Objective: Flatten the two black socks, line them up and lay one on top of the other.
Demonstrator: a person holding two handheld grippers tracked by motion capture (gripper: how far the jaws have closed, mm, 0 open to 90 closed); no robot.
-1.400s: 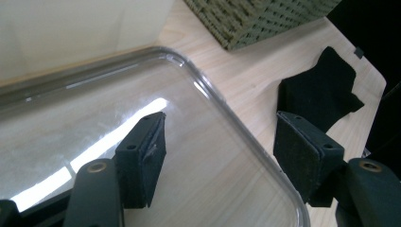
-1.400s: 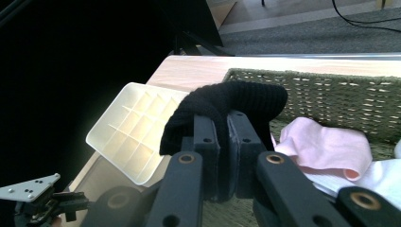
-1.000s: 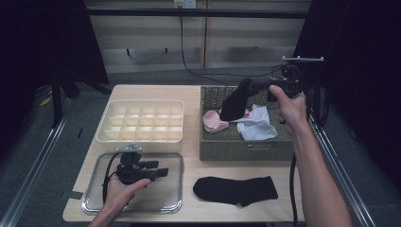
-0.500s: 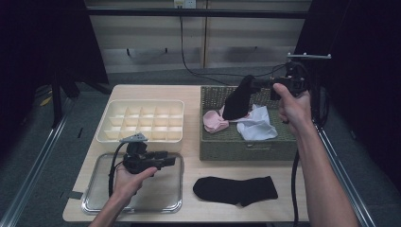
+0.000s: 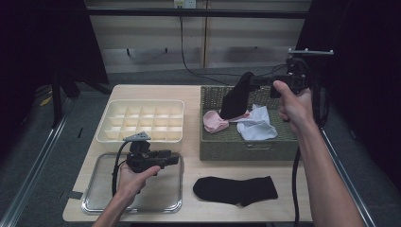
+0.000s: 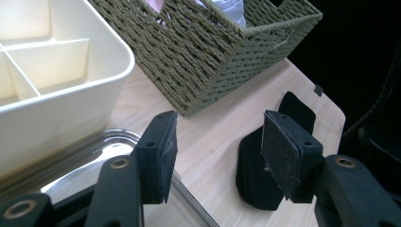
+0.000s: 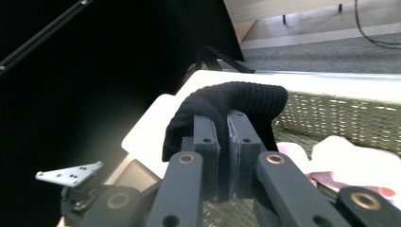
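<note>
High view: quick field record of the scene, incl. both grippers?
right gripper: shut on black sock, lifted over wicker basket
left gripper: open, nothing between its fingers, jaws have just been closing, above metal tray
in basket: pink sock, white cloth
on table: second black sock, cream divided organiser

Grey carpeted floor (image 5: 42, 156) around a pale wooden table (image 5: 189, 97) — light panelled wall (image 5: 236, 33) behind.
</note>
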